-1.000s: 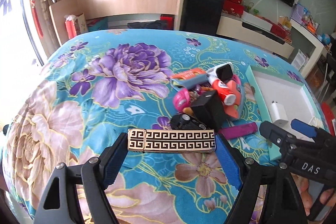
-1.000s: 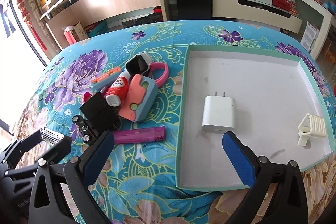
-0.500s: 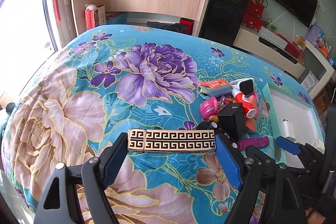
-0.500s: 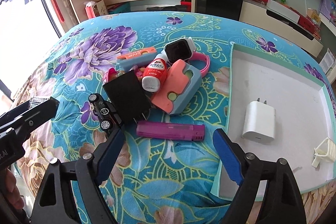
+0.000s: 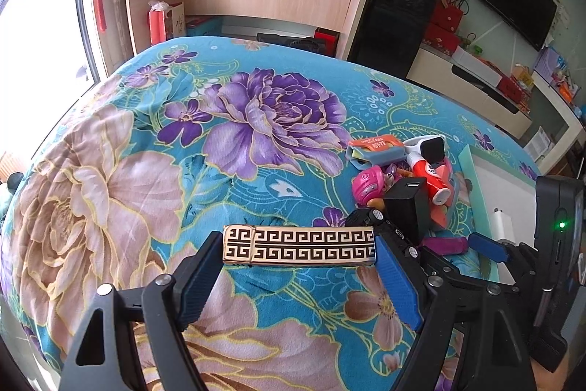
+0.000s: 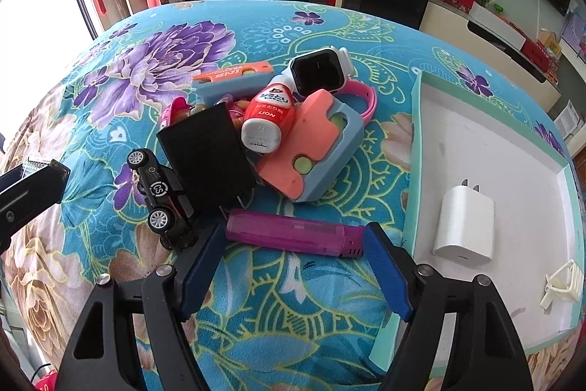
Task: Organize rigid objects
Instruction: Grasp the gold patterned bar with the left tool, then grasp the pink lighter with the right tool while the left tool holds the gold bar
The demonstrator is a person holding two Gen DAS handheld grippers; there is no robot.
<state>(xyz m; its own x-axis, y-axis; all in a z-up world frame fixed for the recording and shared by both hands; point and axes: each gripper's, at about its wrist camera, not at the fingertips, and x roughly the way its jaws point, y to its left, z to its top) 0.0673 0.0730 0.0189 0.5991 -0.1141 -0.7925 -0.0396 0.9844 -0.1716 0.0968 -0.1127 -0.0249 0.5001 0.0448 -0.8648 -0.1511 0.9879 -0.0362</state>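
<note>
My left gripper [image 5: 298,253] is shut on a gold-and-black patterned lighter [image 5: 298,246], gripped end to end above the flowered cloth. A purple lighter [image 6: 293,237] lies flat on the cloth between the fingertips of my right gripper [image 6: 293,239]. Those jaws are closing, and the pads stand right at the lighter's two ends. In the left wrist view the right gripper's blue fingertip [image 5: 489,246] shows beside the purple lighter [image 5: 445,246]. A white tray with a teal rim [image 6: 415,171] lies to the right, holding a white charger [image 6: 465,226] and a cream clip [image 6: 564,284].
Just beyond the purple lighter is a pile: a black adapter [image 6: 208,156], a black toy car [image 6: 157,193], a red-and-white bottle [image 6: 267,120], an orange-and-blue case [image 6: 315,149], a pink-strapped watch [image 6: 318,72]. The toy car nearly touches the right gripper's left finger.
My right gripper has swung left from over the tray, sunk toward the cloth and narrowed around the purple lighter. The left gripper drifted slightly and kept its hold on the patterned lighter.
</note>
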